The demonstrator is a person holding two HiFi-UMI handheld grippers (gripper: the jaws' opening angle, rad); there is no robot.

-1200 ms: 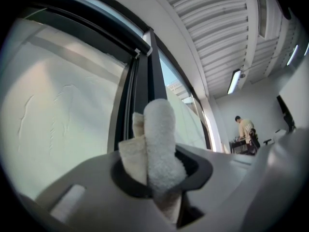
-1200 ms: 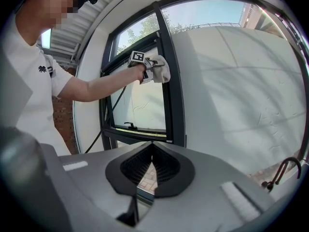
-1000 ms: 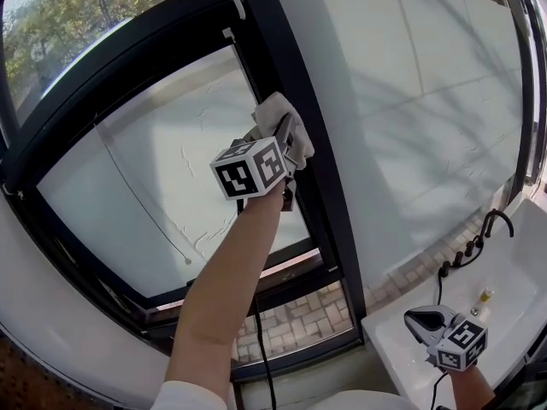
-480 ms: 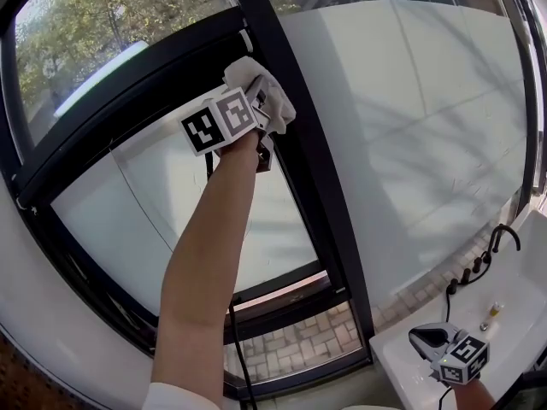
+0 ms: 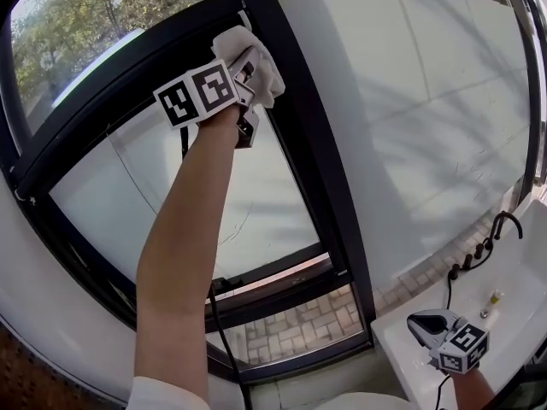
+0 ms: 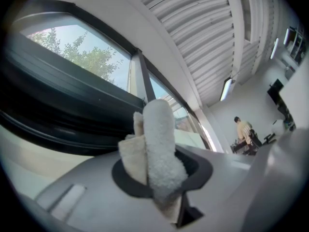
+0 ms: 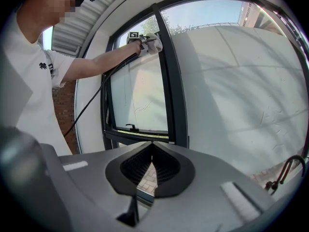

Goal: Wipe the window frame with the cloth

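Because cloth (image 5: 261, 58) must rub window frame (image 5: 312, 186) at upper centre, left gripper (image 5: 248, 75) jaws pinch it; right gripper (image 5: 430, 325) (jaws pressed together, empty) idles lower right.

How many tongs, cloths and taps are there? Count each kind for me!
Tongs: 2, the left tongs and the right tongs
Cloth: 1
Tap: 1
Total: 4

Bright daylight floods through the window (image 5: 256, 220), soft shadows dapple the wall (image 5: 410, 126), edges fisheye-bent.
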